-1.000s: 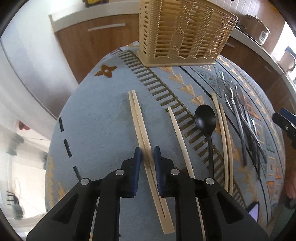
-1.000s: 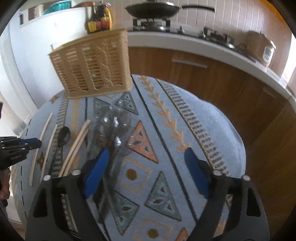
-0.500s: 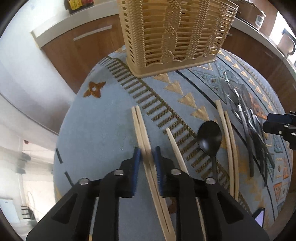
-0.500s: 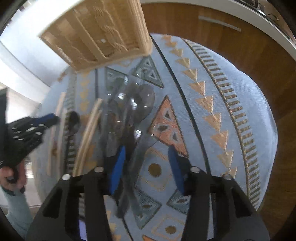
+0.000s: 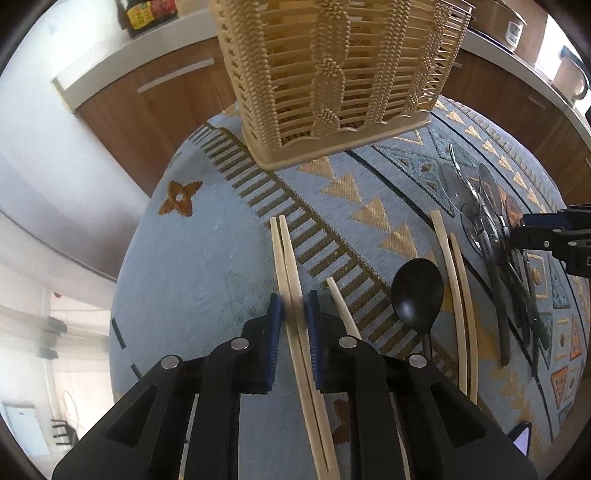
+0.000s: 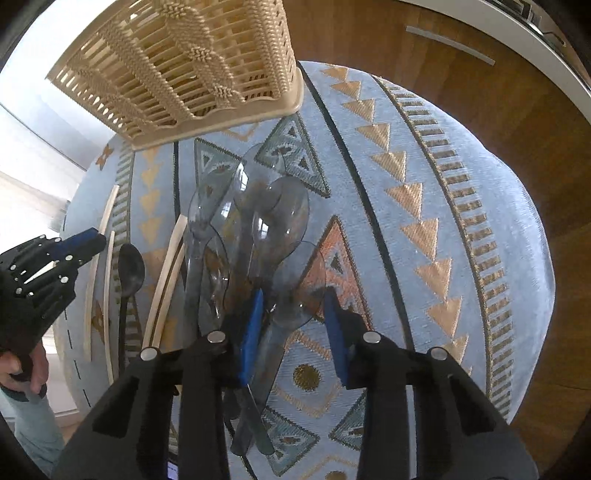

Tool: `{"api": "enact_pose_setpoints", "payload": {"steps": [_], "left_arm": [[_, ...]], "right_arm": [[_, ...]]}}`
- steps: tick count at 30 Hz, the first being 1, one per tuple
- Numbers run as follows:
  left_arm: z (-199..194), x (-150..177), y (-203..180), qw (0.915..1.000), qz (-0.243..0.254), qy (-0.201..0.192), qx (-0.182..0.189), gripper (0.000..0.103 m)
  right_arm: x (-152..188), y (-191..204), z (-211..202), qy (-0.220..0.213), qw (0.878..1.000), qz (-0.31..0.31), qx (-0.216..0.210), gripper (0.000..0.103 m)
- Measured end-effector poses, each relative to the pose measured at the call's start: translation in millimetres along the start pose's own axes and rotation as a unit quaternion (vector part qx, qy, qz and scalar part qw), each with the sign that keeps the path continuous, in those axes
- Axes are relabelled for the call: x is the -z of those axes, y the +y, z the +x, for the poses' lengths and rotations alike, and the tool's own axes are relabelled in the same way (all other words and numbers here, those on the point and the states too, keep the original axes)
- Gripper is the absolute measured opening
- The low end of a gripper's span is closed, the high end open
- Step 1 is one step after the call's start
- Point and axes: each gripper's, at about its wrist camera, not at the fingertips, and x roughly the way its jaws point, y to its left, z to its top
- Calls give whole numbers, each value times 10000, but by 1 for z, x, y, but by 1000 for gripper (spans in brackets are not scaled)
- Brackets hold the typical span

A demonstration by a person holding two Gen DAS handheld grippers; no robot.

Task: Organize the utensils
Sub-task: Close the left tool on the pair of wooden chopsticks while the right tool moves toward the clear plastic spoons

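Nothing visibly sorted yet: the left hand-held gripper [image 5: 293,308] pinches a chopstick pair [image 5: 291,280]; the right hand-held gripper [image 6: 293,314], jaws just closing, straddles clear spoons [image 6: 258,236]; wicker basket [image 5: 332,74] waits at twelve o'clock.

We are in a home kitchen: behind the cream woven plastic utensil basket [image 5: 332,74] run brown wooden cabinet fronts [image 5: 155,99] under a white countertop [image 5: 122,55], with a labelled sauce bottle [image 5: 147,13] on it left of the basket.
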Motion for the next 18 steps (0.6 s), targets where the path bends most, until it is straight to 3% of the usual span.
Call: {"api": "enact_pose_setpoints", "payload": {"steps": [2,5,6,9,12,15,18], "left_arm": [[-1,1,1,9999,-72,-83,39,10],[-8,8,8,9968,-349,-415,584,9],[-11,10,10,9957,-400,-522,646,9],[-28,18,16,9881,-600,-1045,960,9],[-42,20,21,9825,-727,-1388,1011,9],[-47,20,24,9791,-732,-1498,1167,9],[-44,19,21,9811,-661,-1468,1075,10]], "right_arm": [[5,-9,-6,-72,10000,-25,-28,30],[13,-20,-18,-345,9992,-27,-223,27],[15,-26,-25,-428,9987,-25,-279,0],[20,-32,-44,-745,9968,-46,-288,0],[22,-39,-46,-779,9963,-67,-355,0],[21,-49,-38,-589,9969,54,-522,1],[16,-49,-30,-403,9966,161,-696,7]]}}
